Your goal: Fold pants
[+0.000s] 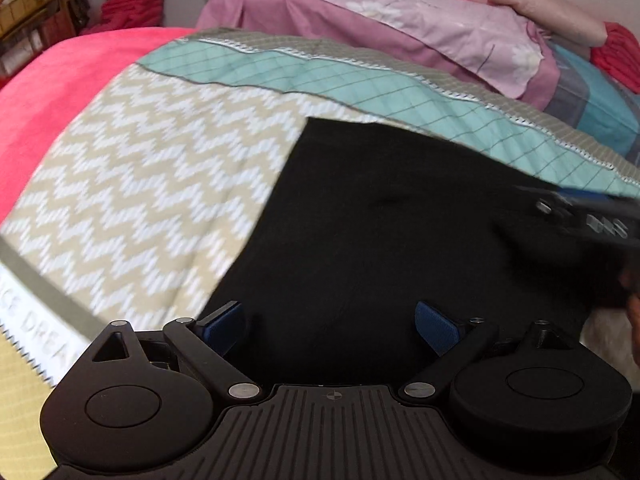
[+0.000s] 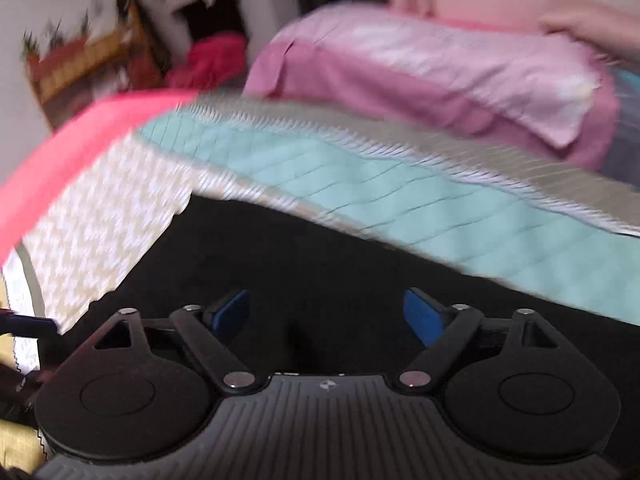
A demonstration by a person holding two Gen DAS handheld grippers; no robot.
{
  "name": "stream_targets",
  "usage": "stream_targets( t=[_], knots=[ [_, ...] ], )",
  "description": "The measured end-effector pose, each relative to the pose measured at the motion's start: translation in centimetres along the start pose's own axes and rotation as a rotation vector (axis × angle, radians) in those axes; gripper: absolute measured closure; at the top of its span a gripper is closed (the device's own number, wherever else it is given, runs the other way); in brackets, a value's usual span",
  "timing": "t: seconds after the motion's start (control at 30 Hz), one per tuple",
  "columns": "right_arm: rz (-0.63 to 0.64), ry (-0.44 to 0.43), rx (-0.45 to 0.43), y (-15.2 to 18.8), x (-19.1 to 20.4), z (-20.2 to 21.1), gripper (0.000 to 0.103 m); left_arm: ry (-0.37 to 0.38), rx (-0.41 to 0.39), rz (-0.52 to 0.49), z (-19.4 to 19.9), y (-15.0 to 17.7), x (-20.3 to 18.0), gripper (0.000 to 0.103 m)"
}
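Since black soft fabric pants [image 1: 380, 220] lie flat on chevron-and-teal quilted bedspread [image 1: 140, 168], filling centre and lower right of frame — likely light, limp, drapes. Pinch hem edge, both layers. Left gripper [image 1: 330, 326] wide, empty; right gripper [image 2: 326, 316] wide, empty.

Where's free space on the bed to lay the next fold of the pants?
Free: the zigzag-patterned quilt left of the black pants, bordered by the pink blanket and the teal band beyond. Crowded: the far side, where purple pillows are stacked, and the right, where the right gripper hovers. Both grippers are open; left gripper is over the pants.
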State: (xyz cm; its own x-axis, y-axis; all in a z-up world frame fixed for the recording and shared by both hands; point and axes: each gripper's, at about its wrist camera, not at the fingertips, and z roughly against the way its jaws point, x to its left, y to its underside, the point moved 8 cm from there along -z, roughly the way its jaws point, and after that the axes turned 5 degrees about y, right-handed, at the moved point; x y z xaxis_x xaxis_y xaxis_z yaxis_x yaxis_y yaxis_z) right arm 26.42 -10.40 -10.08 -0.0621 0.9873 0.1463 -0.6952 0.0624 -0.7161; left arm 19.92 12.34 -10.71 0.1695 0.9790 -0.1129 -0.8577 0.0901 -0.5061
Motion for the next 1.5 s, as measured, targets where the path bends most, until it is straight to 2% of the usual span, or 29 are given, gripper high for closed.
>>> stream_targets(
  t=[0.1, 0.17, 0.2, 0.23, 0.27, 0.3, 0.33, 0.4, 0.47, 0.5, 0.53, 0.57, 0.6, 0.63, 0.67, 0.7, 0.73, 0.8, 0.83, 0.9, 1.0, 1.03, 1.23, 1.33, 1.43, 1.5],
  knots=[
    [-0.065, 0.079, -0.046, 2.4, -6.3, 3.2, 0.014, 0.015, -0.007, -0.028, -2.1, -1.8, -2.2, 0.0],
    [-0.137, 0.162, 0.03, 5.0, -11.2, 3.3, 0.014, -0.001, 0.025, -0.047, -4.8, -2.3, -3.1, 0.0],
    [-0.158, 0.192, 0.07, 6.2, -13.5, 3.5, 0.022, -0.023, 0.063, -0.043, -6.3, -2.1, -3.2, 0.0],
    [-0.162, 0.147, 0.034, 6.6, -14.9, 4.8, 0.038, -0.053, 0.079, -0.061, -7.4, -2.0, -3.3, 0.0],
    [-0.198, 0.137, 0.018, 6.6, -16.4, 6.4, 0.033, -0.084, 0.059, -0.102, -7.6, -2.1, -3.6, 0.0],
    [-0.246, 0.168, -0.018, 6.5, -18.2, 8.1, 0.019, -0.104, 0.057, -0.131, -7.7, -2.1, -4.0, 0.0],
    [-0.283, 0.202, -0.084, 6.4, -20.1, 9.9, 0.011, -0.11, 0.057, -0.134, -7.6, -2.0, -4.1, 0.0],
    [-0.362, 0.259, -0.157, 6.7, -24.2, 12.3, 0.012, -0.102, 0.065, -0.106, -7.7, -1.9, -3.8, 0.0],
    [-0.426, 0.298, -0.123, 7.9, -28.4, 12.4, 0.012, -0.111, 0.072, -0.099, -7.9, -2.1, -3.7, 0.0],
    [-0.431, 0.341, -0.07, 8.8, -30.7, 11.9, 0.018, -0.118, 0.078, -0.1, -8.0, -2.1, -3.7, 0.0],
    [-0.425, 0.396, -0.046, 9.7, -33.0, 12.1, 0.047, -0.123, 0.081, -0.099, -8.2, -2.3, -3.8, 0.0],
    [-0.436, 0.426, -0.086, 10.0, -34.8, 13.2, 0.061, -0.126, 0.08, -0.095, -8.3, -2.4, -3.8, 0.0],
    [-0.5, 0.487, -0.075, 10.5, -36.7, 14.3, 0.068, -0.128, 0.078, -0.092, -8.3, -2.3, -3.7, 0.0],
    [-0.56, 0.508, -0.092, 10.8, -38.0, 15.5, 0.068, -0.131, 0.074, -0.091, -8.3, -2.3, -3.7, 0.0],
    [-0.603, 0.549, -0.104, 11.0, -38.7, 16.4, 0.058, -0.136, 0.071, -0.091, -8.3, -2.3, -3.7, 0.0],
    [-0.611, 0.594, -0.104, 11.2, -38.7, 17.0, 0.028, -0.144, 0.069, -0.088, -8.4, -2.3, -3.8, 0.0],
    [-0.578, 0.591, -0.102, 11.4, -38.1, 16.9, 0.019, -0.152, 0.069, -0.083, -8.3, -2.2, -3.8, 0.0],
    [-0.471, 0.469, -0.054, 11.6, -35.3, 15.6, 0.023, -0.168, 0.071, -0.073, -8.1, -2.1, -4.0, 0.0],
    [-0.405, 0.457, -0.004, 12.0, -34.5, 14.7, 0.023, -0.176, 0.077, -0.068, -8.1, -2.0, -4.0, 0.0],
    [-0.271, 0.6, 0.041, 12.7, -34.1, 14.6, 0.026, -0.195, 0.092, -0.058, -7.9, -2.0, -4.1, 0.0],
    [-0.313, 0.739, 0.047, 12.8, -33.6, 17.0, 0.026, -0.231, 0.12, -0.043, -6.8, -1.7, -4.2, 0.0],
    [-0.278, 0.737, 0.035, 12.8, -32.5, 17.9, 0.025, -0.235, 0.111, -0.05, -6.1, -1.6, -4.4, 0.0],
    [-0.179, 0.586, -0.017, 14.1, -24.6, 22.1, 0.017, -0.251, 0.09, -0.115, -2.7, 0.0, -5.8, 0.0],
    [-0.187, 0.527, -0.006, 16.0, -21.4, 23.6, 0.014, -0.244, 0.093, -0.13, -1.6, 1.2, -6.1, 0.0],
    [-0.2, 0.489, 0.028, 18.7, -19.4, 24.5, 0.014, -0.244, 0.112, -0.136, -1.3, 2.3, -6.0, 0.0],
    [-0.202, 0.506, 0.053, 20.7, -18.7, 25.0, 0.014, -0.242, 0.127, -0.136, -1.5, 2.9, -5.5, 0.0]
  ],
)
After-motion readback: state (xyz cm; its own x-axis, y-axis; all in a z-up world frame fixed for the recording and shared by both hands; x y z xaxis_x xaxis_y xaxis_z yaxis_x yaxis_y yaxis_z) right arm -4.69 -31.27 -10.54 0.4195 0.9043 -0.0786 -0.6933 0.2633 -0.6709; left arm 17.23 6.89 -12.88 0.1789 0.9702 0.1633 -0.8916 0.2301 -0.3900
